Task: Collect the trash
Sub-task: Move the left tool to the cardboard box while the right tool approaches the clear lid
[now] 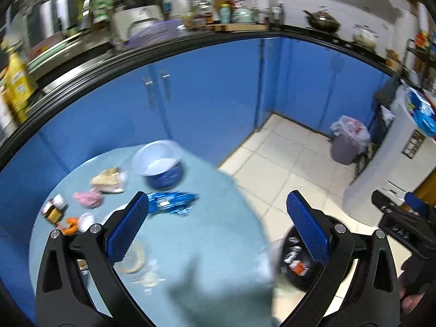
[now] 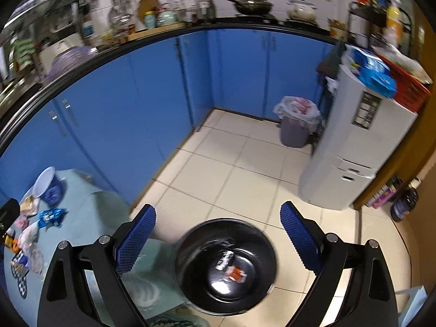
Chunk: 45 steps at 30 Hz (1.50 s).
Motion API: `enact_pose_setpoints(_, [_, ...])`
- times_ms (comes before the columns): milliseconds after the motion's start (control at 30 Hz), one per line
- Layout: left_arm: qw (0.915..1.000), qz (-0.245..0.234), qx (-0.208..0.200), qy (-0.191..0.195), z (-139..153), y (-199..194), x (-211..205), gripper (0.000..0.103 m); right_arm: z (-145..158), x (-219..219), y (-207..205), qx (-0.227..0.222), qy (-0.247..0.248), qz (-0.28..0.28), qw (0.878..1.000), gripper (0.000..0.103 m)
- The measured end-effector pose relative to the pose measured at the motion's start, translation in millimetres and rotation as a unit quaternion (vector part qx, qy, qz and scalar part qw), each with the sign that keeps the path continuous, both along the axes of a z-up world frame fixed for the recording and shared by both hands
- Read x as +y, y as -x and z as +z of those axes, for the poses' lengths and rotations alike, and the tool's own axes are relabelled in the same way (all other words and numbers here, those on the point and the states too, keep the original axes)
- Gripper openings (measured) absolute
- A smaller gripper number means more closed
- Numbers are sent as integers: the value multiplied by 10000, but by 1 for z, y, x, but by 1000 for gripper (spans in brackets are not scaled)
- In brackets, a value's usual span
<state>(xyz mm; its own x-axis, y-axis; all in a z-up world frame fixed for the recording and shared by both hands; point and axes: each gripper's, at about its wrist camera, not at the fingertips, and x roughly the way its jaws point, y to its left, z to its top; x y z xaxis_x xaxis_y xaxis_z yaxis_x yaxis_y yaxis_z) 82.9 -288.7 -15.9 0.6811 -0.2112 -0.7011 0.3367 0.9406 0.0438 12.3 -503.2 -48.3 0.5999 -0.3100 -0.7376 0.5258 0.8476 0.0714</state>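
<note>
Both claws were found spread and empty: the left claw [image 1: 216, 226] above the bench [image 1: 212, 245], the right claw [image 2: 218, 234] above the black bin [image 2: 226, 265] beside that bench.

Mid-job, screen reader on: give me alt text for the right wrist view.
The open, empty right gripper hangs over a black trash bin on the tiled floor, a few scraps inside. At left, a light blue table holds wrappers and a blue bowl; blue cabinets, a lined grey bin and a white fridge stand behind.
</note>
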Motion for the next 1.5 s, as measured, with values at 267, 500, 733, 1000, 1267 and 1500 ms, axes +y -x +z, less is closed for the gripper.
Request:
enact_pose_setpoints(267, [9949,924,371,-190,-34,-13,107,100,-13,99,-45,184,-33,1148,9932,90])
enact_pose_setpoints(500, [9836,1579,868,-97,-74,-23,190,100,-41,180,-70,552,110,1990,9784,90])
enact_pose_setpoints(733, [9833,1386,1159,-231,-103,-27,206,100,-62,223,-79,888,204,2305,9688,90])
enact_pose_setpoints(1000, [9801,1441,1346,-222,-126,-46,216,100,-71,247,-87,1083,302,2451,9629,90])
enact_pose_setpoints(1267, [9760,1715,1340,-51,-129,-52,246,99,-75,272,-95,1093,279,2693,9564,90])
enact_pose_setpoints(1500, [9720,1949,1303,127,-128,-52,275,99,-79,301,-102,1034,223,3121,9442,90])
